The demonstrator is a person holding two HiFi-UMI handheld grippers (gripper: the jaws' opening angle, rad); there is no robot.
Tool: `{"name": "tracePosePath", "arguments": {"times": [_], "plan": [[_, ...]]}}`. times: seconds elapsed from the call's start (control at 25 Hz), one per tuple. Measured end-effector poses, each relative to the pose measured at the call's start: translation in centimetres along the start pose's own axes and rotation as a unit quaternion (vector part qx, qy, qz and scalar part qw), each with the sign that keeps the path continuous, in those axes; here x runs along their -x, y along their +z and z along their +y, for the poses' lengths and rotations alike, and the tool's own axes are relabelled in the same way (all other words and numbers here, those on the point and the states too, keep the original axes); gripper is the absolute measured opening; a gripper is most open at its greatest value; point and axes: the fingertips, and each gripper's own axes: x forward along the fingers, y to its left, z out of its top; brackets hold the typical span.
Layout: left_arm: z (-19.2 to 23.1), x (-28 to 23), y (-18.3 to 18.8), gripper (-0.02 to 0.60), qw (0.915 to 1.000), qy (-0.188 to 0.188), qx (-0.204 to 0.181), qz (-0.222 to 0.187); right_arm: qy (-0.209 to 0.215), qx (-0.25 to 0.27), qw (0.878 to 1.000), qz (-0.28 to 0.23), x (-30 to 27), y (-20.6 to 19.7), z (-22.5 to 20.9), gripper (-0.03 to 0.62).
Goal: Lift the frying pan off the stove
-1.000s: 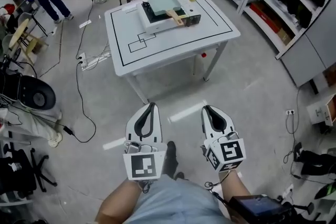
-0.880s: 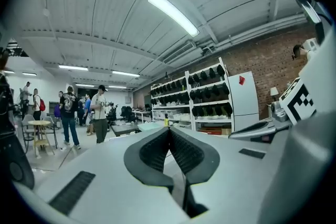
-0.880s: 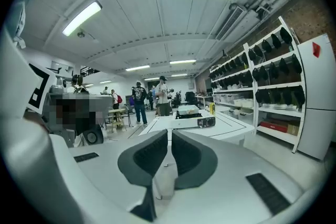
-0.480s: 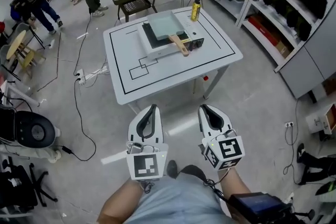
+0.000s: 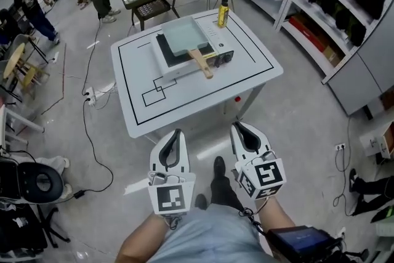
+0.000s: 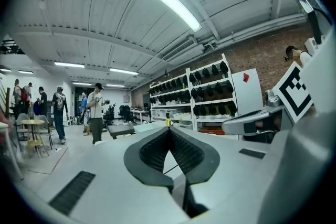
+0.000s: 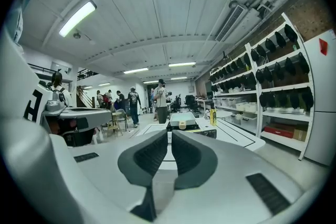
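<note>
Close against the person's body, the left gripper and right gripper hang side by side, each with its jaws pressed together on nothing. Just beyond their tips begins the near edge of the white table. Farther back, toward the table's middle, the stove carries the frying pan. Its wooden handle runs out toward the person, angled slightly to their right. Both grippers are well apart from it. The right one looks straight down its jaws at the pan, so it seems marginally better lined up for the reach. Behind stands a yellow bottle.
</note>
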Motion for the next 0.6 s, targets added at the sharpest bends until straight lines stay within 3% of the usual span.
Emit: {"name": "tracePosePath", "arguments": {"times": [0.24, 0.6], "plan": [[0.2, -7.2, -0.8, 0.017, 0.9997, 0.021, -0.002, 0.011, 0.024, -0.017, 1.0, 0.009, -5.9, 0.4, -5.4, 0.052], [2.1, -17.1, 0.3, 0.017, 0.9952, 0.092, -0.014, 0.03, 0.098, -0.029, 0.995, 0.021, -15.8, 2.5, -11.4, 0.054]]}}
